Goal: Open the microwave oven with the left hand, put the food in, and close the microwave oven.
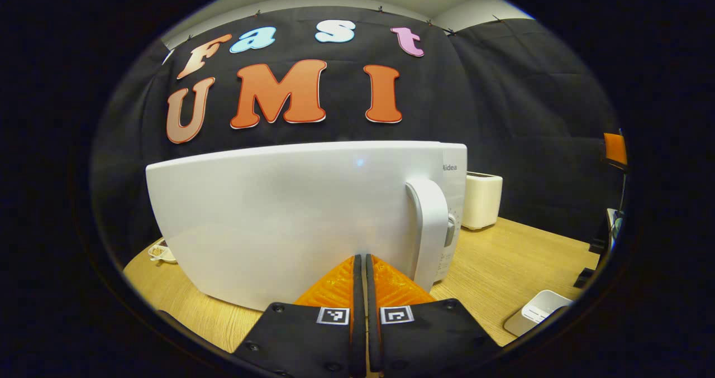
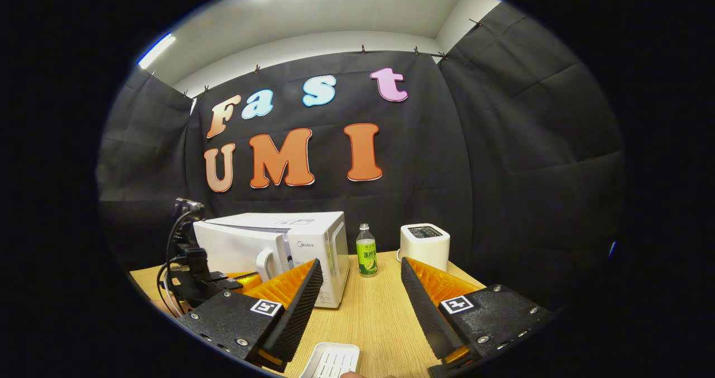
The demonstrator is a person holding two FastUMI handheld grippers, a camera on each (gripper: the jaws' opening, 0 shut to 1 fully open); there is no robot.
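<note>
Left gripper (image 1: 361,261): fingers pressed together with no gap, nothing between them, tips right up against the white microwave oven door (image 1: 290,221); whether they touch it cannot be told. Microwave oven (image 2: 290,249): white, on the wooden table (image 2: 374,316), door swung partly out, its upright handle (image 1: 430,227) just right of the fingertips. Left gripper (image 2: 223,283) also seen in the right gripper view, at the door. Right gripper (image 2: 362,272): fingers spread wide, holding nothing, above the table. White tray (image 2: 330,361): below it. Green-labelled bottle (image 2: 366,250): beside the oven. White toaster (image 2: 424,245): further right.
</note>
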